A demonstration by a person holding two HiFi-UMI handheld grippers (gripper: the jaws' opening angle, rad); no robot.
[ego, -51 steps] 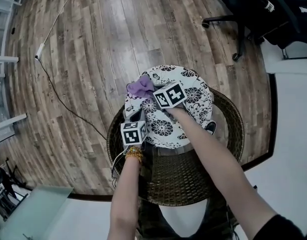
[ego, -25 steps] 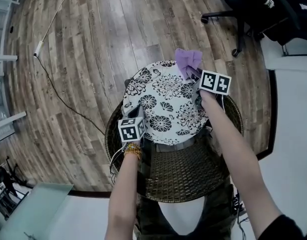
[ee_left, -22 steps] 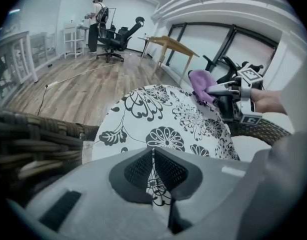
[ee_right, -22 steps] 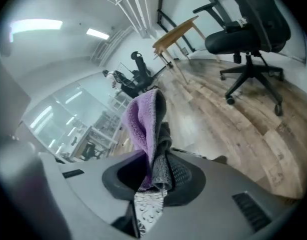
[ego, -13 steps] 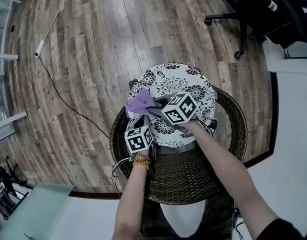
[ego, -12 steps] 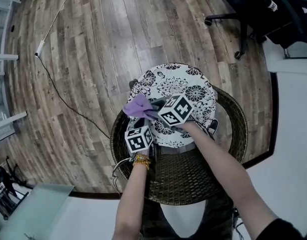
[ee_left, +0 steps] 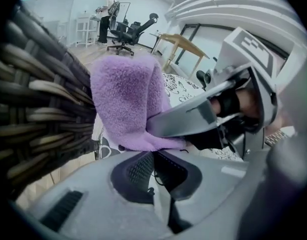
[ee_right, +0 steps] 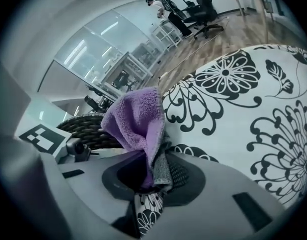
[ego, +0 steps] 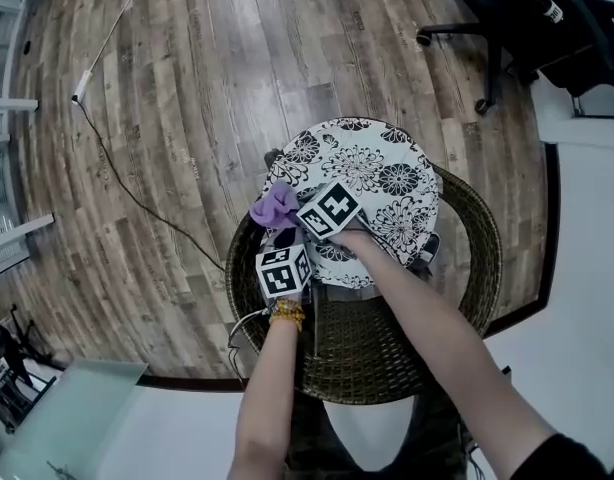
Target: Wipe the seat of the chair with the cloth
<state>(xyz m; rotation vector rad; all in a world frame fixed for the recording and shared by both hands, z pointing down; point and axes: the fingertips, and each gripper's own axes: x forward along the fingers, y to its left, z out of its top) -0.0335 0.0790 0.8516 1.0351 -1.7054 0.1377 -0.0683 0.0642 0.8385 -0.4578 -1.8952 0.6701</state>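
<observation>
The chair's round seat cushion (ego: 372, 183), white with black flowers, lies inside a dark wicker frame (ego: 467, 268). My right gripper (ego: 292, 218) is shut on a bunched purple cloth (ego: 276, 206) at the seat's near-left edge. In the right gripper view the cloth (ee_right: 136, 121) stands up out of the closed jaws, over the cushion (ee_right: 233, 114). My left gripper (ego: 284, 243) sits at the wicker rim just below the cloth, its jaws shut with nothing in them. In the left gripper view the cloth (ee_left: 126, 104) and a right gripper finger (ee_left: 188, 119) are right in front.
A black office chair (ego: 507, 18) stands on the wood floor at the far right. A thin cable (ego: 117, 168) runs across the floor at the left. A glass tabletop (ego: 57, 428) shows at the bottom left. A person (ee_left: 109, 9) stands far off.
Over the last second the right gripper swept the cloth from the seat's far right edge across to the near left. In the last half second it slid slightly further left. The left gripper stayed put.
</observation>
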